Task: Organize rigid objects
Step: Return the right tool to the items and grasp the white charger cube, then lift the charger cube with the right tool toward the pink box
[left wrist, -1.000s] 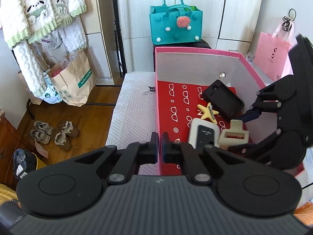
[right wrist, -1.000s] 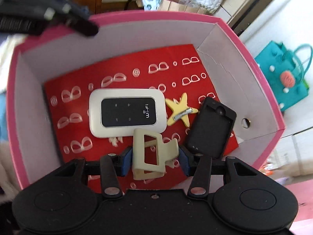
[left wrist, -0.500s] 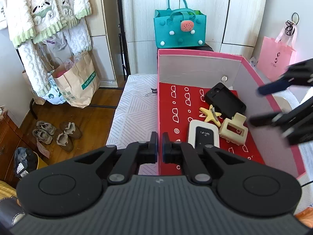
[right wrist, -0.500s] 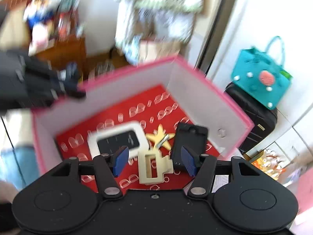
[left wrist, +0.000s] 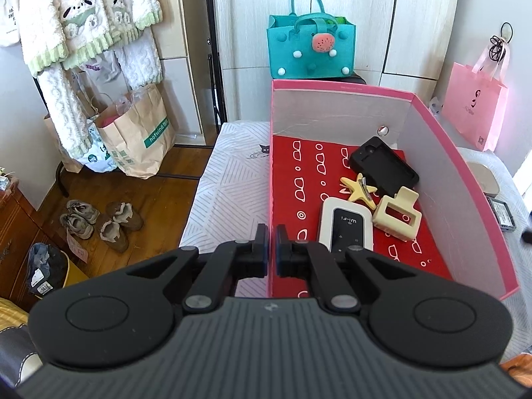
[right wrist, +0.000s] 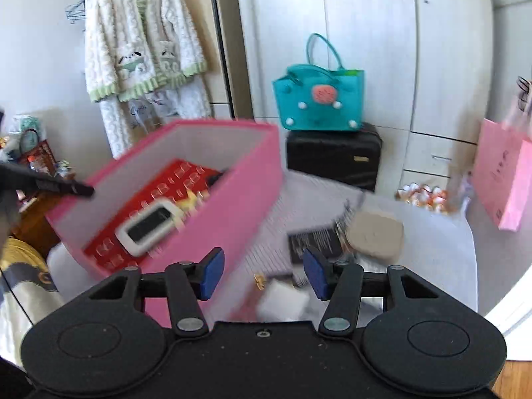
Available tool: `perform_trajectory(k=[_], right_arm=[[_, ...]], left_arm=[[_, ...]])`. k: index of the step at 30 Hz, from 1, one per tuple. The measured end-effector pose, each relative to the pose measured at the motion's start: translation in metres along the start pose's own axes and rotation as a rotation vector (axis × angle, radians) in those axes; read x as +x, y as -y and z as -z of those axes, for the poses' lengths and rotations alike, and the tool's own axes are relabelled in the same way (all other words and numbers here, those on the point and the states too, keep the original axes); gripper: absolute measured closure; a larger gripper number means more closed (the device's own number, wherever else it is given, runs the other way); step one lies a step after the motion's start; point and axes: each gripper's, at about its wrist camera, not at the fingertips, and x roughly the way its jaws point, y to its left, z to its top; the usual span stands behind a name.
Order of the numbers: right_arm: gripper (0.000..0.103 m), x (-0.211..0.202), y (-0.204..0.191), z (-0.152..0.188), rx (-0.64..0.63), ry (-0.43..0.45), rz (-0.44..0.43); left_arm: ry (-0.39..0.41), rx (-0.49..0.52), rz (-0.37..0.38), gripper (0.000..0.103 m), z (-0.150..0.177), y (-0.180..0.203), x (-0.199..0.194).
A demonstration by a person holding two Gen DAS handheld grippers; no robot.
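Right wrist: items (right wrist: 335, 237) beside pink box (right wrist: 252, 179) motion-blurred.

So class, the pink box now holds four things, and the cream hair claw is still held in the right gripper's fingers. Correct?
Not quite. The left wrist view shows the cream hair claw lying in the pink box; the right gripper is open and empty. Four things is right.

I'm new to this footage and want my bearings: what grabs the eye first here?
The pink box with its red patterned floor dominates the middle, holding a white Wi-Fi router, a cream hair claw, a yellow star clip and a black phone case. Behind it, a teal felt bag stands against the wardrobe.
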Motion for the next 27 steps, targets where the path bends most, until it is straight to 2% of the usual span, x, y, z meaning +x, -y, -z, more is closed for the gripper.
perform_trajectory(k=[2, 7, 13, 17, 21, 22, 24, 27], right_arm=[[0.044, 0.008, 0.007, 0.015, 0.072, -0.004, 0.053], [0.044, 0.03, 0.014, 0.034, 0.174, -0.02, 0.043], [0.044, 0.04, -0.006, 0.039, 0.118, -0.022, 0.022], [0.044, 0.045, -0.014, 0.035, 0.052, -0.027, 0.124], [0.044, 0.058, -0.012, 0.034, 0.037, -0.053, 0.189], [0.053, 0.059, -0.012, 0.035, 0.028, -0.043, 0.208], [0.053, 0.058, -0.012, 0.036, 0.016, -0.034, 0.201], [0.054, 0.053, -0.004, 0.037, 0.078, -0.029, 0.133]], left_arm=[[-0.003, -0.013, 0.004, 0.1, 0.001, -0.002, 0.0], [-0.004, -0.021, -0.002, 0.1, -0.001, -0.003, -0.001], [-0.002, -0.025, -0.003, 0.1, 0.002, -0.003, -0.002], [-0.013, -0.031, -0.001, 0.1, 0.001, -0.003, -0.001], [-0.006, -0.01, -0.007, 0.1, 0.002, 0.0, 0.001], [-0.006, -0.007, -0.007, 0.1, 0.002, 0.0, 0.001], [-0.005, -0.006, -0.006, 0.1, 0.002, 0.0, 0.0], [-0.007, -0.012, 0.005, 0.1, 0.002, 0.0, 0.001]])
